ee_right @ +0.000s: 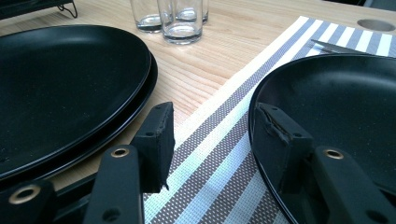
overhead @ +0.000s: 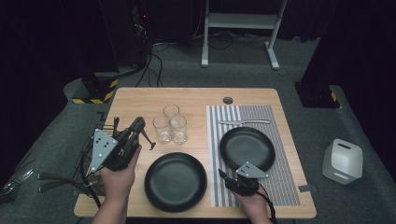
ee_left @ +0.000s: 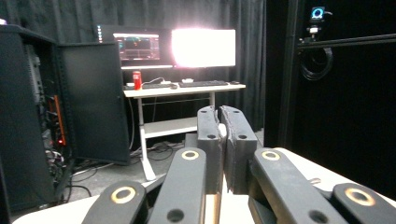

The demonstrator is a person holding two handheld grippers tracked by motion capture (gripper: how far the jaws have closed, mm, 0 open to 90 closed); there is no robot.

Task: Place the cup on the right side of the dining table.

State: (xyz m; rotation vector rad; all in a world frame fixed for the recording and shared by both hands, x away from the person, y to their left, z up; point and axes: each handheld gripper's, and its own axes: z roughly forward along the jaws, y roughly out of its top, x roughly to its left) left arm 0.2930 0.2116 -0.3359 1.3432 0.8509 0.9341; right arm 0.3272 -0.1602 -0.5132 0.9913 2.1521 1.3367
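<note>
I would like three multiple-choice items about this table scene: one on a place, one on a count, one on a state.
1. Where does the knife lie?
A. on the striped placemat, beyond the plate there
B. inside a glass
C. on the bare wood by the left plate

2. How many clear glasses stand on the table?
A. one
B. three
C. five

3. How do the jaws of the left claw stand?
A. wide apart
B. closed on a plate
C. closed together, with nothing between them

Answers: 1 A, the high view shows it on the stripes; 2 B, three stand clustered; 3 C, the left gripper view shows the jaws meeting.
</note>
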